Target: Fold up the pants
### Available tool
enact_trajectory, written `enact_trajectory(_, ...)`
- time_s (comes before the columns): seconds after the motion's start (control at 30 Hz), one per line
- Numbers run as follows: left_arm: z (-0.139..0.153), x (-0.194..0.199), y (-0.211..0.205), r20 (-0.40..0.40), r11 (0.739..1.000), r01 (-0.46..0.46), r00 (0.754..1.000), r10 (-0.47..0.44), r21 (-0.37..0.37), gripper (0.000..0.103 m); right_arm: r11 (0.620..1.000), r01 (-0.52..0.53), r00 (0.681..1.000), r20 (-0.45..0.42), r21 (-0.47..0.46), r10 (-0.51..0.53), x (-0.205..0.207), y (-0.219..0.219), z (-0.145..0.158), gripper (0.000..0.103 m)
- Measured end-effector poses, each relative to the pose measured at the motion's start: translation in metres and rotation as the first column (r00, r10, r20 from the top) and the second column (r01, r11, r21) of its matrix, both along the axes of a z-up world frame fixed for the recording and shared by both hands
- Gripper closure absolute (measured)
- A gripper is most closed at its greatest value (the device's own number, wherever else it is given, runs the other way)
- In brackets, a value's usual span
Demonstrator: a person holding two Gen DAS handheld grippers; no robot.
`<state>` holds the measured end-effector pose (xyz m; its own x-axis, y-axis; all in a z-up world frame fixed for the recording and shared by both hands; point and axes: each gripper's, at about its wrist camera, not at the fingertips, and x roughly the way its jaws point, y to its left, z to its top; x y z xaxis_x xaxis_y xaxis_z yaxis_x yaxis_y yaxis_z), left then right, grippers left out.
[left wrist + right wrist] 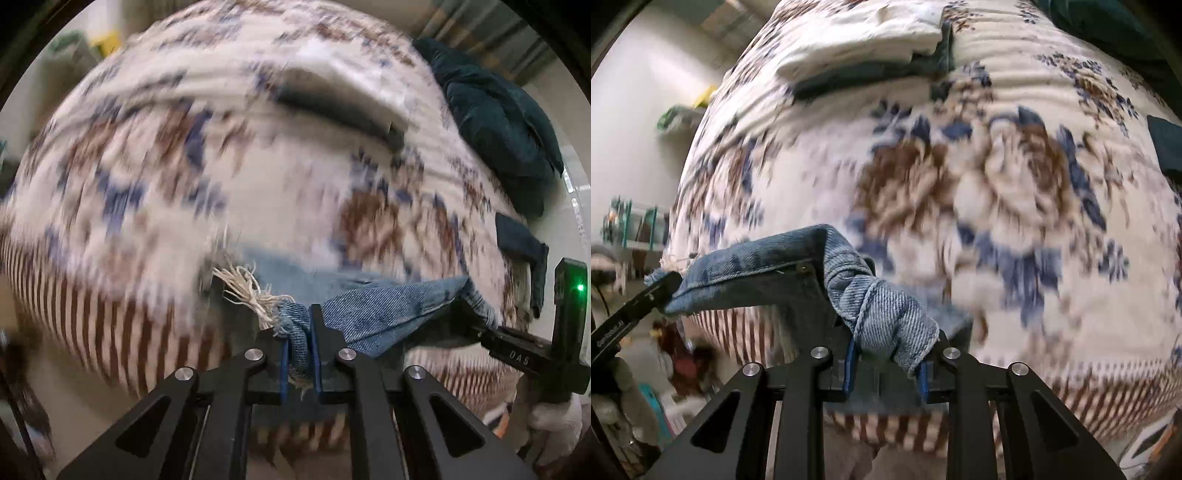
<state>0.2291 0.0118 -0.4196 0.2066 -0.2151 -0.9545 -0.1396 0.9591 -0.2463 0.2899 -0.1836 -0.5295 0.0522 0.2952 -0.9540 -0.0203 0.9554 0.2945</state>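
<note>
Jeans (384,314) (frayed hem) pinched between both grippers' fingers (316,347), above bedspread (1015,192)

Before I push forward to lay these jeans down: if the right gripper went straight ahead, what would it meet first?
Probably the floral bedspread. The right gripper, shut on the jeans, points at it; nothing else shows between, though blur hides depth.

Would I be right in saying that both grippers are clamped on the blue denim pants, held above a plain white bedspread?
Not quite: the bedspread is not plain white; it is cream with brown and blue flowers and a striped border, as the right wrist view shows. The rest stands: the left gripper and the right gripper are both clamped on the denim pants.
</note>
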Motion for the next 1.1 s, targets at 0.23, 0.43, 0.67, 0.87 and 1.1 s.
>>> enact_trajectory(0.23,-0.077,-0.113,-0.022,-0.21,0.999,0.04,0.977,-0.044,-0.025,0.096,0.995,-0.073,0.993,-0.1,-0.072,0.065,-0.12,0.004,-0.036,0.075)
enact_trajectory(0.43,-0.122,-0.142,-0.031,-0.275,0.999,0.053,0.96,-0.049,0.009,0.086,0.987,-0.077,0.968,-0.246,-0.142,0.041,-0.167,-0.013,-0.091,0.051)
enact_trajectory(0.67,-0.09,-0.16,0.005,-0.183,0.999,-0.006,0.983,0.013,0.041,0.028,0.995,-0.031,0.941,-0.339,-0.091,-0.001,-0.204,-0.05,-0.093,0.012)
enact_trajectory(0.87,-0.089,-0.096,0.04,-0.07,0.997,-0.065,0.995,0.068,0.048,0.028,0.976,0.217,0.945,-0.255,0.014,-0.206,-0.171,-0.102,-0.07,0.012)
enact_trajectory(1.1,-0.166,0.004,0.036,-0.135,1.0,0.022,0.99,-0.024,-0.021,0.028,0.964,0.238,0.948,-0.246,0.123,-0.203,-0.072,-0.111,-0.133,0.012)
